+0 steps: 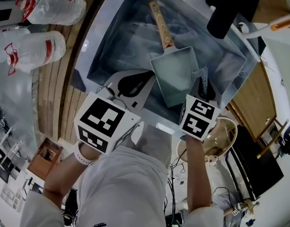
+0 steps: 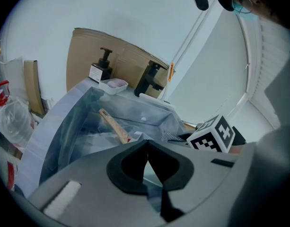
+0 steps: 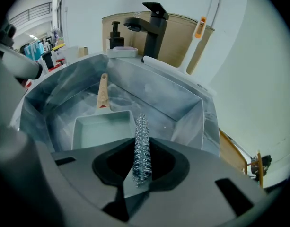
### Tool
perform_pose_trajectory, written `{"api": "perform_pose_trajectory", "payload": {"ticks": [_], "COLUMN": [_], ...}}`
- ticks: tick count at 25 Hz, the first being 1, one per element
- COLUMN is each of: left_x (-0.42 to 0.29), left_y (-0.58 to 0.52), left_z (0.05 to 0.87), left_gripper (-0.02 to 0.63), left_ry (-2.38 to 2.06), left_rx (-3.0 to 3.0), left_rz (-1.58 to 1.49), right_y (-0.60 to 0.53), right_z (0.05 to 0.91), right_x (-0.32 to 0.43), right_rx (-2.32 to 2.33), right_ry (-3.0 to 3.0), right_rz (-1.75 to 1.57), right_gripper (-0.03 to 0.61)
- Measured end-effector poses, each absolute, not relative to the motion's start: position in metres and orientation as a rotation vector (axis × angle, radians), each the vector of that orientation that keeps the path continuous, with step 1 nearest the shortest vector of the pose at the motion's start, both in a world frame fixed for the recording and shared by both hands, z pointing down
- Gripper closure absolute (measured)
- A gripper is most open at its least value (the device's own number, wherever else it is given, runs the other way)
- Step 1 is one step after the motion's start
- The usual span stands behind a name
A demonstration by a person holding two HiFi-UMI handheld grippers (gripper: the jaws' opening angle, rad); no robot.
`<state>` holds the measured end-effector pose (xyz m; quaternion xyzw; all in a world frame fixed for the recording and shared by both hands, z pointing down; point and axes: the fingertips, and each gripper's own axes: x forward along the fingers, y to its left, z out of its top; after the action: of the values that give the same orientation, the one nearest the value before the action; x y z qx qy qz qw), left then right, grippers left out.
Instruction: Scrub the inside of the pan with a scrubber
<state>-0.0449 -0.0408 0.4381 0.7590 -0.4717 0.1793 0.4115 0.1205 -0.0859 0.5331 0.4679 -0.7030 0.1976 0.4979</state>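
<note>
Right gripper (image 3: 141,143) jaws are clamped on the steel scrubber (image 3: 142,124), which sticks out ahead, edge-on. Left gripper (image 2: 147,149) jaws are together with nothing between. We see the pan (image 3: 103,129) flat in the sink (image 3: 187,105), just ahead-left of the scrubber. Its long axis runs away from us, wooden handle (image 3: 102,94) at the far end. Right gripper is the nearer one, so we judge a short shift left and down reaches the pan's inside. Scrubber-to-rim contact: can't tell.

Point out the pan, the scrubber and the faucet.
pan (image 1: 175,77): head view, on its pale inside floor.
scrubber (image 3: 141,143): right gripper view, mid-length of the steel mesh.
faucet (image 3: 153,32): right gripper view, on its black upright body.
</note>
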Motion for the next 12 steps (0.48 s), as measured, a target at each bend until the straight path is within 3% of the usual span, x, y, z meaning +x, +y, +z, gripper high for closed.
{"api": "perform_pose_trajectory", "payload": {"ticks": [12], "left_x": [-0.051], "left_y": [-0.040], "left_z": [0.438], "left_gripper": [0.609], "left_ry": [-1.195], "left_rx": [1.894], "left_rz": [0.421], "right_y": [-0.086], "right_z": [0.531], "right_x": [0.117], "right_rx": [1.077], "right_ry": [-1.706], "right_rz": [0.553], "right_gripper": [0.514]}}
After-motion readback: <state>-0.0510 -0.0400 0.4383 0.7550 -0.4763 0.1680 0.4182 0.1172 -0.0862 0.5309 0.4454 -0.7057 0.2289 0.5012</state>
